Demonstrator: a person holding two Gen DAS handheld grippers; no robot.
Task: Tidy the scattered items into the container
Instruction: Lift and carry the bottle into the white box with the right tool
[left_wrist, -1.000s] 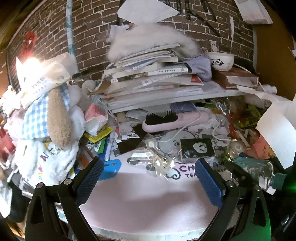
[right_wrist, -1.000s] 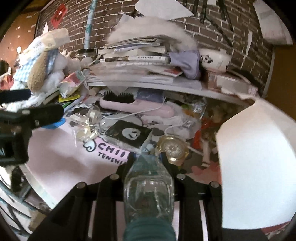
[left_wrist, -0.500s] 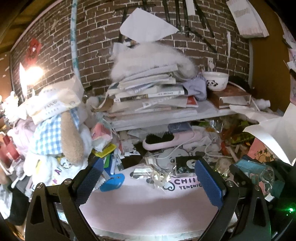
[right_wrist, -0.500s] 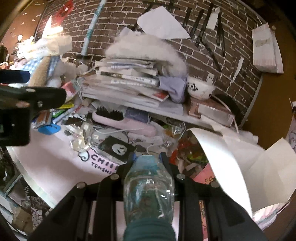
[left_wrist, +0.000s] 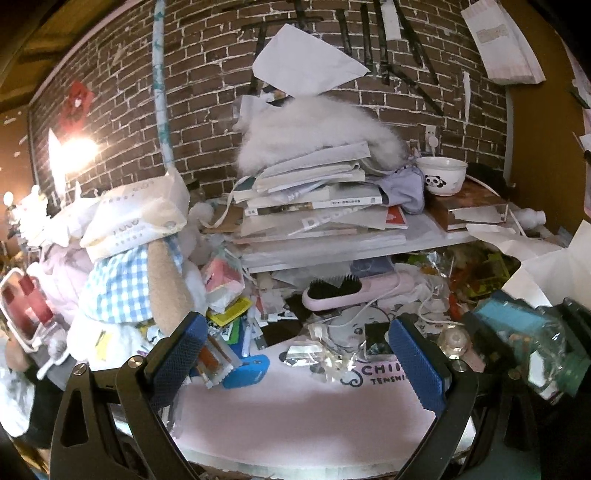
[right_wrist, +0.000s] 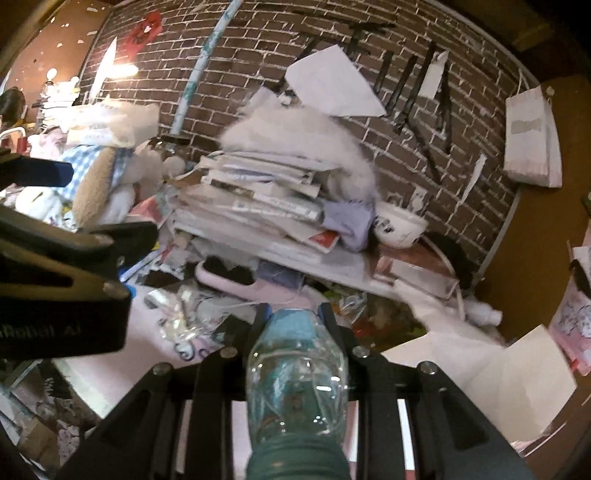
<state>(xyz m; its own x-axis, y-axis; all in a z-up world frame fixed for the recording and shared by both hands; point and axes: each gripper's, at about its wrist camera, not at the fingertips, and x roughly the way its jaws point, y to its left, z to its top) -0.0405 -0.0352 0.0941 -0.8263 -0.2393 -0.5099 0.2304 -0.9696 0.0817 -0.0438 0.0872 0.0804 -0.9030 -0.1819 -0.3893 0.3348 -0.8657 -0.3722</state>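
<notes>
- While the left gripper (left_wrist: 295, 356) is hovering spread and empty over the pink mat (left_wrist: 306, 413), nothing is being lifted there.
- Rightward, the right gripper (right_wrist: 293, 325) is clamping a clear bottle (right_wrist: 295, 373) aloft above the clutter, likely carrying it off; finding the unseen container comes next.

Brick wall (left_wrist: 207, 110): dark reddish-brown, pale mortar lines, black strips taped across it. Red paper ornament (left_wrist: 77, 103) on it.

Left gripper (left_wrist: 295, 354): black frame, 2 blue textured pads (left_wrist: 415, 363).

Bottle (right_wrist: 295, 373) in the right gripper (right_wrist: 293, 319): clear plastic, teal-blue label, dark green cap.

Mat (left_wrist: 303, 410): pale pink, black lettering along the far edge.

Hairbrush (left_wrist: 347, 293): pale pink body, black bristles.

Bowl (left_wrist: 441, 175): white, black-and-white panda print.

Plush toy (left_wrist: 162, 284): tan, with blue-and-white gingham cloth.

Fluffy heap (left_wrist: 314, 133) atop the book stack: white-grey.

Cloth (left_wrist: 402, 192) beside the bowl: lilac.

Small flat case (left_wrist: 245, 365) on the mat's left edge: bright blue.

Side wall (left_wrist: 535, 155): ochre.
</notes>
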